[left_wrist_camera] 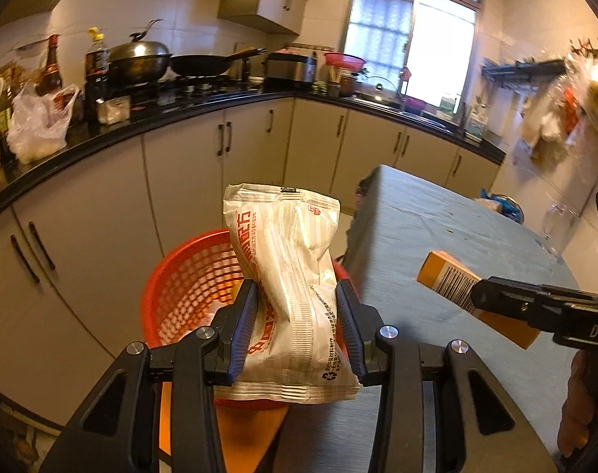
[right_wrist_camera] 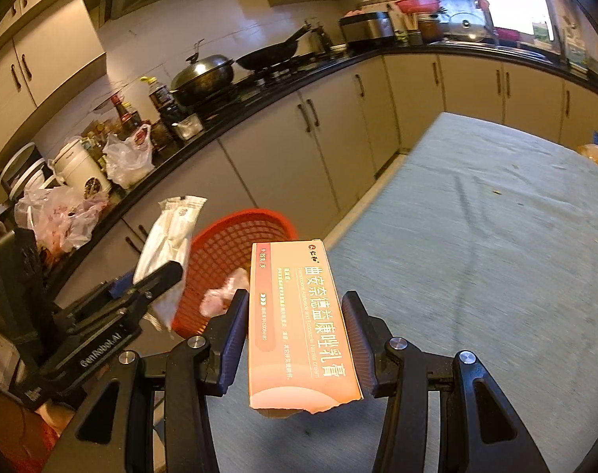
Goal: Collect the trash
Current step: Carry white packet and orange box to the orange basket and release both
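I had the white snack packet (left_wrist_camera: 295,291) clamped between my left gripper's (left_wrist_camera: 297,299) pads, standing upright and twisted, right over the red mesh basket (left_wrist_camera: 188,287) beside the table's (left_wrist_camera: 437,228) edge. My right gripper (right_wrist_camera: 295,315) was closed on the orange ointment box (right_wrist_camera: 299,327) — held lengthwise, its near end torn open — above the blue-grey tablecloth, just beside the basket's rim. Behind ran the black countertop (left_wrist_camera: 180,110) — lidded wok (left_wrist_camera: 139,59), frying pan (left_wrist_camera: 204,64), sauce bottles, plastic bags.
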A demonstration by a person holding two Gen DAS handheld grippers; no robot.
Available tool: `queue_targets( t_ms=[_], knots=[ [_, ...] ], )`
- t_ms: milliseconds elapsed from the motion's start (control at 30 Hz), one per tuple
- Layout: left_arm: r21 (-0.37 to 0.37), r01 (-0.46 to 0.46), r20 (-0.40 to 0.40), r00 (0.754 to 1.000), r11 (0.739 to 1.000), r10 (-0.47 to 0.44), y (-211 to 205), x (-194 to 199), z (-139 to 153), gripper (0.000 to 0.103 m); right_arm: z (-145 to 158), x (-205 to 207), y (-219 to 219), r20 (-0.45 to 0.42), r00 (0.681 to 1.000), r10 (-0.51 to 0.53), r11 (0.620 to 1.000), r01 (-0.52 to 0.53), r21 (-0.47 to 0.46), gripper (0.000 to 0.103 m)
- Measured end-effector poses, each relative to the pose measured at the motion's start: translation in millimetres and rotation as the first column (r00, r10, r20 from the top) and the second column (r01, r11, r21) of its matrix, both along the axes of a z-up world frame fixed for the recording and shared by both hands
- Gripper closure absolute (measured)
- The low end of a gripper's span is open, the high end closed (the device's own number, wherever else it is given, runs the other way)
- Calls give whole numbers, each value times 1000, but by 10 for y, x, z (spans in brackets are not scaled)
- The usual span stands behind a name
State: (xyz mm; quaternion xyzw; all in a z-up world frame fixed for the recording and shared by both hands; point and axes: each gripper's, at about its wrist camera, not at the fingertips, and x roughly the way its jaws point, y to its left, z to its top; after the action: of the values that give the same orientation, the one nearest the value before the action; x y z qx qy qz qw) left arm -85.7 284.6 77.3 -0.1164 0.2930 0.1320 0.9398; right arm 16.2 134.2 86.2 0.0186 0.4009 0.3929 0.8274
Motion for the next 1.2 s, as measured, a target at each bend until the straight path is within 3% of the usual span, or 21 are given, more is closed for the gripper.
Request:
queue_targets(
  t_ms=[600, 1200],
  knots=[
    [-60, -81, -61, 995, 995, 78, 561, 69, -331, 63, -120, 301, 780, -148, 987, 62, 998, -57, 38, 51],
    [-108, -97, -96, 992, 989, 87, 814, 172, -557, 63, -360, 556, 1136, -244, 969, 32, 999, -24, 38, 51]
  ],
)
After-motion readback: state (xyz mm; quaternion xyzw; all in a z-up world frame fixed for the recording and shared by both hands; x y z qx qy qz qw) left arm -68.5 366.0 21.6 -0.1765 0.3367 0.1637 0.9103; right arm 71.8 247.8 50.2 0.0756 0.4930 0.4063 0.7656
